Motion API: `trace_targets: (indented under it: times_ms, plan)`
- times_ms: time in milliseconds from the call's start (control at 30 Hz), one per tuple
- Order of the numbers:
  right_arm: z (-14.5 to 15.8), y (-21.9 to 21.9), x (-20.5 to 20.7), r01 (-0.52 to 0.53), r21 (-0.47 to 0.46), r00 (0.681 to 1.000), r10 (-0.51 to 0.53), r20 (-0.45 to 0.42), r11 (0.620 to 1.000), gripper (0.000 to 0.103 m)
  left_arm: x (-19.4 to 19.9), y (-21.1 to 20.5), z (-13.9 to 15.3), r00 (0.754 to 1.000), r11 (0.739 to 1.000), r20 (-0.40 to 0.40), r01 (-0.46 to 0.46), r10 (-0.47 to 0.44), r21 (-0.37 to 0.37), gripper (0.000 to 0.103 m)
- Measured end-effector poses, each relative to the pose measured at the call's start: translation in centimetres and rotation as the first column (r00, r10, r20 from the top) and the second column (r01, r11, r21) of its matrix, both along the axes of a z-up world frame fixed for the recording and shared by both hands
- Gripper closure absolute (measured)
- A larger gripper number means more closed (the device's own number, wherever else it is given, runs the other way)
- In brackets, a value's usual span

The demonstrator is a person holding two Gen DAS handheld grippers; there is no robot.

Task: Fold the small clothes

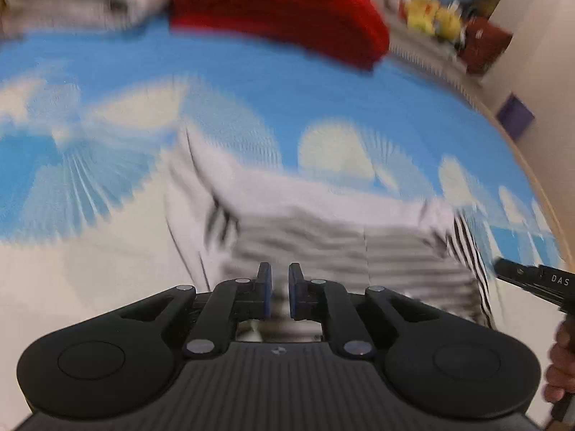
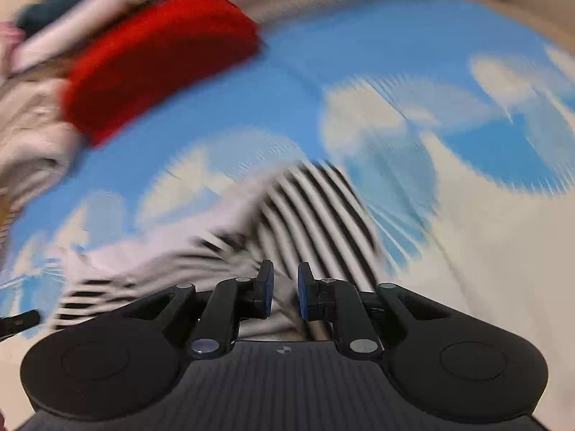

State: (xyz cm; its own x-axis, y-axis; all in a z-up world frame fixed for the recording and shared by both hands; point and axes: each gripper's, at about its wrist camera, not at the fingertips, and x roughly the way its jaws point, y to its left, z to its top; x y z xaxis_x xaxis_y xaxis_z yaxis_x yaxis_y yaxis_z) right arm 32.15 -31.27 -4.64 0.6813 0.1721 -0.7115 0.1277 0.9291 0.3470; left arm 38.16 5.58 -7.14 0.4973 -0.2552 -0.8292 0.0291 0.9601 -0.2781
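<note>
Striped garment is pinched near its edge by both grippers, seemingly to lift a fold.

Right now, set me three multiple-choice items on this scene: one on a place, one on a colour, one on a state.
1. Where is the red knitted garment?
A. beyond the black-and-white striped garment
B. between a gripper's fingers
C. under the striped garment

2. What colour is the ribbed mat?
A. plain green
B. blue with white clouds
C. black

3. How does the striped garment lie?
A. on a hanger
B. packed in a box
C. rumpled on the mat

Key: 1 A, the red garment sits farther off in both views; 2 B, clouds show all over it; 3 C, its stripes bunch and twist.
</note>
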Motion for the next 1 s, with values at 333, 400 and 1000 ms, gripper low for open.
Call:
trace_targets:
  times_ms: [333,400,1000]
  plan:
    - [-3.2,1.8,0.8,-0.115,0.034,0.971,0.119,-0.208,0.993,0.079,-1.0,0.3,-0.1,0.999,0.999,-0.037,0.013,-0.014,-0.034,0.093]
    - [-2.5,1.8,0.5,-0.134,0.077,0.976,0.145,-0.16,0.988,0.079,-1.3,0.2,-1.2,0.996,0.999,-0.087,0.027,-0.031,-0.043,0.092]
    - [10.6,-2.2,-14.7,0.027,0.049,0.995,-0.031,0.094,0.998,0.077,-17.2,4.7,12.9,0.978,0.999,0.203,0.037,-0.044,0.035,0.085]
